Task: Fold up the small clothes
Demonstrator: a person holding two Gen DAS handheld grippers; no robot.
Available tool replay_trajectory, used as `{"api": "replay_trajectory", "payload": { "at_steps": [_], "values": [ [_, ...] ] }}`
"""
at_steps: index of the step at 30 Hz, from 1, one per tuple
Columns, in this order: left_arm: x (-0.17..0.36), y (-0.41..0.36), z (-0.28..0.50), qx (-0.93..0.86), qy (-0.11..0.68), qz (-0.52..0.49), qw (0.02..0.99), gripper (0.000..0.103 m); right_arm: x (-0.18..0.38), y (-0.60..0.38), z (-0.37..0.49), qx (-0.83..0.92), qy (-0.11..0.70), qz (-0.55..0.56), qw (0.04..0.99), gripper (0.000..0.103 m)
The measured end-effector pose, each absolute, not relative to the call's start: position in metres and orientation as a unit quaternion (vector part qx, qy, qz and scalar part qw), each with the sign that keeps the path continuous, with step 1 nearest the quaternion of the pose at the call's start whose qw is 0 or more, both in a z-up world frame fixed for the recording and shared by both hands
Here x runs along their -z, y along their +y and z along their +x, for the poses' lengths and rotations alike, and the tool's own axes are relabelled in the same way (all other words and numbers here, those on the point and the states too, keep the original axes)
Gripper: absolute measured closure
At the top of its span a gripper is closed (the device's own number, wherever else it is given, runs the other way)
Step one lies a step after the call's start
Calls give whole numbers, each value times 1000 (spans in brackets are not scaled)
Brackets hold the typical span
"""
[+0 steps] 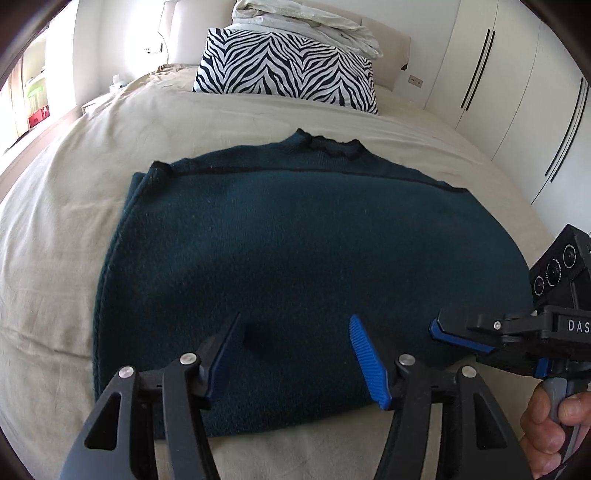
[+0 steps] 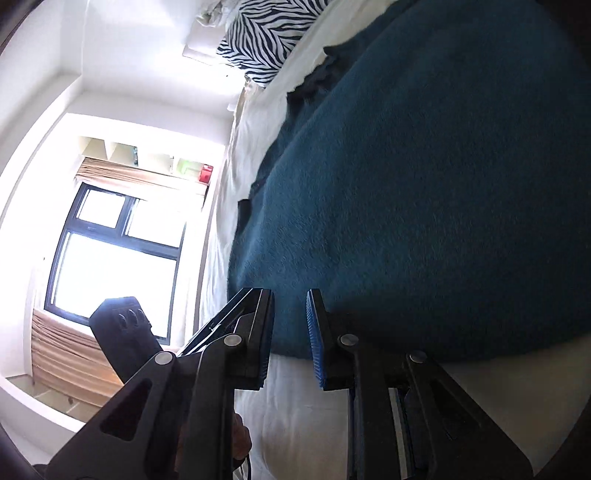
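A dark teal sweater (image 1: pixel 295 229) lies flat on the bed with its collar at the far end and its sides folded in. My left gripper (image 1: pixel 295 317) hovers open over the near hem, with nothing between its blue pads. From the right, my right gripper (image 1: pixel 437 326) reaches the sweater's near right corner, its fingers close together. In the right wrist view the picture is rolled sideways. There the right gripper (image 2: pixel 290 293) shows a narrow gap between its pads, with the sweater (image 2: pixel 424 184) beyond it and no fabric pinched.
The beige bed sheet (image 1: pixel 55 221) surrounds the sweater. A zebra-striped pillow (image 1: pixel 284 66) and a heap of white bedding (image 1: pixel 306 22) sit at the headboard. White wardrobe doors (image 1: pixel 498 92) line the right side. A bright window (image 2: pixel 110 258) lies beyond the bed. A hand (image 1: pixel 550 424) holds the right gripper's handle.
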State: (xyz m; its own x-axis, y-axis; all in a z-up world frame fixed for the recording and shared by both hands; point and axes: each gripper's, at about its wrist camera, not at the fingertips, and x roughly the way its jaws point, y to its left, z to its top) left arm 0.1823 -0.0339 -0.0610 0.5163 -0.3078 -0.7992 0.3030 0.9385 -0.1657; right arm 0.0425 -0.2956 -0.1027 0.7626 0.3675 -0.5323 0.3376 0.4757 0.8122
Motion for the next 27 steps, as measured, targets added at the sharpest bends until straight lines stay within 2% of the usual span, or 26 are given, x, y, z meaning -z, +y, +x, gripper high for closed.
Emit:
{"api": "replay_trajectory", "payload": {
  "at_steps": [3, 10, 14, 19, 24, 27],
  "values": [
    [68, -32, 178, 174, 454, 9, 874, 40, 117, -307, 20, 2, 321, 545, 775, 87],
    [68, -31, 179, 176, 455, 17, 873, 40, 90, -384, -84, 155, 213, 563, 784, 87],
    [69, -30, 179, 177, 454, 17, 873, 40, 66, -388, -118, 204, 182, 558, 783, 84],
    [69, -29, 179, 178, 454, 16, 873, 40, 48, -335, -54, 111, 231, 527, 810, 84],
    [68, -27, 179, 184, 455, 11, 871, 40, 61, -297, 19, 53, 289, 502, 814, 84],
    [67, -23, 178, 191, 454, 3, 870, 40, 77, -303, 23, 70, 310, 500, 806, 84]
  ]
}}
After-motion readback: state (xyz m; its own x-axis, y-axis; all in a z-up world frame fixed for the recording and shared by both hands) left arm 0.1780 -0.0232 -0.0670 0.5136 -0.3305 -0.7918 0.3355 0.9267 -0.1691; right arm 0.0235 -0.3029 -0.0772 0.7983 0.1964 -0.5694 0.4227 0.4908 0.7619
